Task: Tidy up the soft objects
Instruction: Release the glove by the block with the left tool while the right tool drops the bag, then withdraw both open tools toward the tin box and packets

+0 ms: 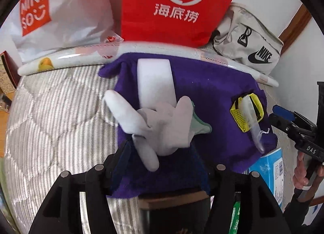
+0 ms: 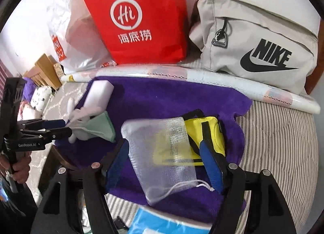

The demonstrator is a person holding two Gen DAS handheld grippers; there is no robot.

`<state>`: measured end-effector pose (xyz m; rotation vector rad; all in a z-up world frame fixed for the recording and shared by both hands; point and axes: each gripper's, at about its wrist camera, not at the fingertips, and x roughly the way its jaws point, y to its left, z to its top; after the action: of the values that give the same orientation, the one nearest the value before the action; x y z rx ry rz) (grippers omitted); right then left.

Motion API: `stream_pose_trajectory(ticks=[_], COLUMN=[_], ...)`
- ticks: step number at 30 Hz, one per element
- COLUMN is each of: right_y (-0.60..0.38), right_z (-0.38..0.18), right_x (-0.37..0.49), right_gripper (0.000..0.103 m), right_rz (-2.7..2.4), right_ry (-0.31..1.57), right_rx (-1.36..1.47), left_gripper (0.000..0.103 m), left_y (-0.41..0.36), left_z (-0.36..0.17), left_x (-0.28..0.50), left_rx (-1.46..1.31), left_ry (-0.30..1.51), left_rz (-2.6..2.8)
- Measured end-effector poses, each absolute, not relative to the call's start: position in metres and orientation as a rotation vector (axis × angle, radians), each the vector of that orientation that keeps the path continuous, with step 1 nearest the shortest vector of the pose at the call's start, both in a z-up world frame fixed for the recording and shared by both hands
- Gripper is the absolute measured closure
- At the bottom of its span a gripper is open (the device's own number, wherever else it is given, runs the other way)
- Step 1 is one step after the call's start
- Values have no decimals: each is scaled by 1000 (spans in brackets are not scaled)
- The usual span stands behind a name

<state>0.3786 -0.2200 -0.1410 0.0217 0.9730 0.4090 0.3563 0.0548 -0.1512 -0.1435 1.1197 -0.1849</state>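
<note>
A purple towel (image 1: 212, 96) (image 2: 172, 100) lies spread on the striped mattress. On it lie a white sponge block (image 1: 155, 81) (image 2: 97, 92), a grey-white plush toy (image 1: 158, 124) (image 2: 81, 120) over a mint cloth (image 1: 200, 126) (image 2: 101, 126), a white mesh pouch (image 2: 162, 152) (image 1: 251, 116) and a yellow pouch (image 2: 210, 132) (image 1: 241, 116). My left gripper (image 1: 164, 165) (image 2: 66, 126) is open, its jaws either side of the plush toy's lower end. My right gripper (image 2: 164, 163) (image 1: 283, 116) is open, straddling the mesh pouch.
A red paper bag (image 1: 178, 4) (image 2: 139, 19), a white Miniso plastic bag (image 1: 60, 11), a beige Nike bag (image 2: 255, 41) (image 1: 249, 41) and a rolled white sheet (image 2: 202, 79) line the back. A blue box (image 1: 271, 171) (image 2: 168, 223) sits at the mattress's near edge.
</note>
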Motion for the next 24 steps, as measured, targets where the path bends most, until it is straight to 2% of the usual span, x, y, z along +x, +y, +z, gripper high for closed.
stream_pose_trajectory(ticks=[14,24], right_y=[-227,-224], right_z=[-102,-114], right_x=[288,205], right_gripper=[31,31], right_rz=[384,396], right_ry=[892,905], right_rx=[31,16], left_gripper=[45,45], left_y=[43,36], left_z=[-102,-114], left_x=[266,196], left_rx=[-70,-108], left_ry=[914,972], left_rz=[-213,-257])
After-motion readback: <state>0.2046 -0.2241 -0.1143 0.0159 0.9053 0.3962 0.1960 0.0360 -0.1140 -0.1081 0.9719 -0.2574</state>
